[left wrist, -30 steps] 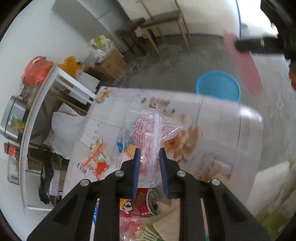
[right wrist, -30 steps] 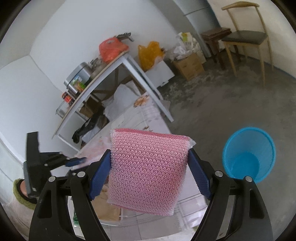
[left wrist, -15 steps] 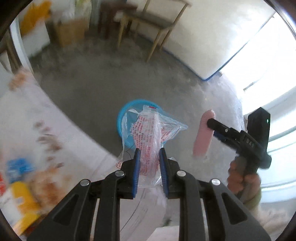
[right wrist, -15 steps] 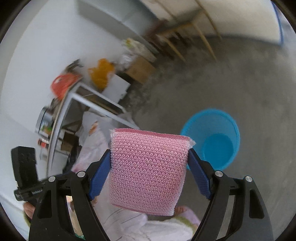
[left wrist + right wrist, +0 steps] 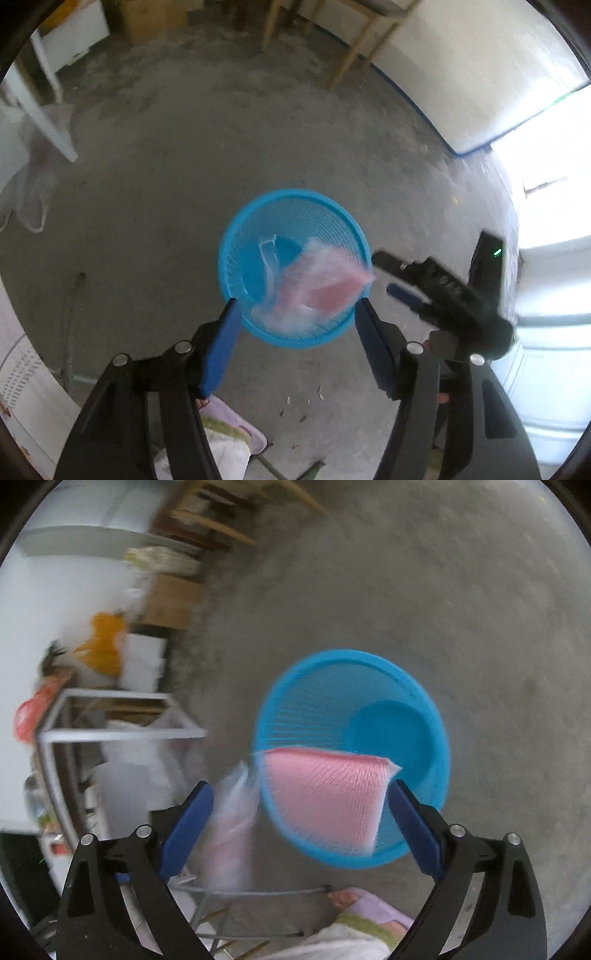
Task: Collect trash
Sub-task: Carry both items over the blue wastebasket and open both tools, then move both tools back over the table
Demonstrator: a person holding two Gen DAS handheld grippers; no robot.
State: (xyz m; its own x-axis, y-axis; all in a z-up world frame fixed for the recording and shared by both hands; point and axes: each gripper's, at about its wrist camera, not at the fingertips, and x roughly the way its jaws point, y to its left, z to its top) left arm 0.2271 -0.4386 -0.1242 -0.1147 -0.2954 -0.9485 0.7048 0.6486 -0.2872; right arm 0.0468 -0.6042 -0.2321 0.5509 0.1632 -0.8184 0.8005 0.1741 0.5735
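- I am holding both grippers over the blue basket, which is standing on the grey floor with its mouth facing up at me; it is sitting straight ahead of and below both sets of fingers.
- My left gripper has just been opening; its jaws are standing apart with nothing pressed between them, and the clear plastic bag with red print is dropping loose, blurred, inside the basket's rim.
- My right gripper has also just been opening; its pads are standing clear of the pink sponge, which is tilting, its long side lying across the jaws, over the basket's near rim.
- The sponge is looking flat, knitted and soft; the bag is looking thin and crumpled.
- Both hands are close together, the left one appearing more centred over the opening.
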